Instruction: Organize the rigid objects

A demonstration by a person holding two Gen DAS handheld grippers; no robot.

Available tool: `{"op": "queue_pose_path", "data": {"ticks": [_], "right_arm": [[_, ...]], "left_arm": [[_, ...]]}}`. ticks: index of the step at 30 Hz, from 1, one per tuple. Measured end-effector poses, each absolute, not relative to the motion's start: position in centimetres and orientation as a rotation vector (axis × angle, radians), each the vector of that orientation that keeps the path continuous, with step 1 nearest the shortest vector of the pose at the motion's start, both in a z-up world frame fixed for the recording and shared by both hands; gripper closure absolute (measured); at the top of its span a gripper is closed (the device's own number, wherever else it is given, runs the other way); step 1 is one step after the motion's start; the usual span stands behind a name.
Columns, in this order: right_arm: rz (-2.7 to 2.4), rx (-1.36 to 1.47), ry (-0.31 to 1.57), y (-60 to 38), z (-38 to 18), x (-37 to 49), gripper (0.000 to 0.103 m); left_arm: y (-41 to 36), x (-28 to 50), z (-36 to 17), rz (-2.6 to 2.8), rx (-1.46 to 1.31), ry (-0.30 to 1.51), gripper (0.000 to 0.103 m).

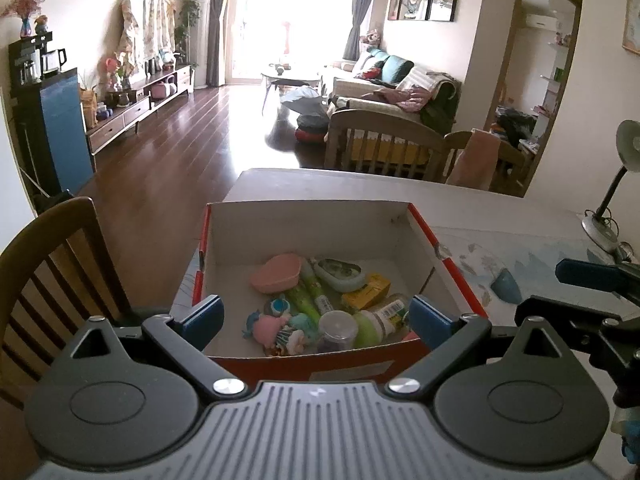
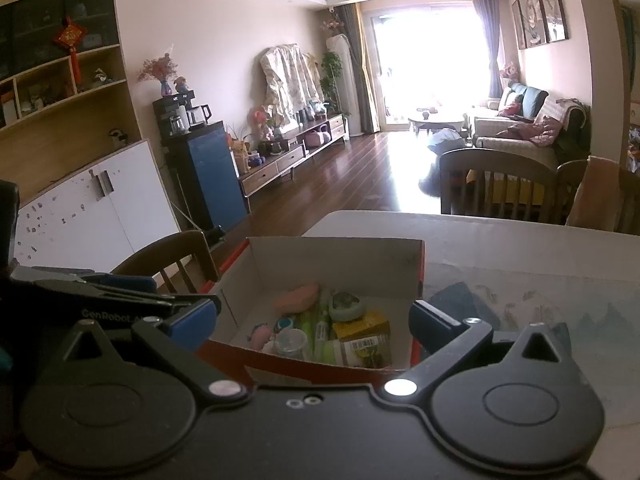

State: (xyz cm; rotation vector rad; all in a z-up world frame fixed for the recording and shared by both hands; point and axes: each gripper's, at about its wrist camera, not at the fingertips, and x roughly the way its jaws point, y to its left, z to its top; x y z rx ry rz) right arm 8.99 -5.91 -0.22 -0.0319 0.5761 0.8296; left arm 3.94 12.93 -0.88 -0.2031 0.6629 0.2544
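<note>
A red cardboard box [image 1: 308, 220] with white inner walls stands on the table and holds several small items: a pink case [image 1: 276, 274], a green tube [image 1: 306, 294], a yellow carton [image 1: 366, 290], a labelled jar [image 1: 384, 314], a clear-lidded pot [image 1: 338, 328] and small toy figures [image 1: 276, 326]. My left gripper [image 1: 316, 318] hovers open over the box's near wall, nothing between its blue pads. My right gripper [image 2: 314, 322] is open too, above the same box [image 2: 336, 258], empty. In the right wrist view the jar [image 2: 362, 350] and yellow carton [image 2: 362, 324] lie nearest.
A wooden chair [image 1: 52, 280] stands left of the table. A desk lamp [image 1: 612, 200] sits at the table's right edge on a patterned cloth [image 1: 500, 264]. More chairs [image 2: 496, 184] line the far side. Beyond lie a dark wood floor, sofa and TV cabinet.
</note>
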Motion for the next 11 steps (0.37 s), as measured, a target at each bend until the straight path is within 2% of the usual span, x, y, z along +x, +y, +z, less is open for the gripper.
{"op": "queue_pose_path", "data": {"ticks": [11], "right_arm": [[0.786,-0.025,0.569,-7.4,-0.9,9.1,0.000]], "left_arm": [[12.1,4.2,-1.1,0.275,-0.200,0.667,0.004]]}}
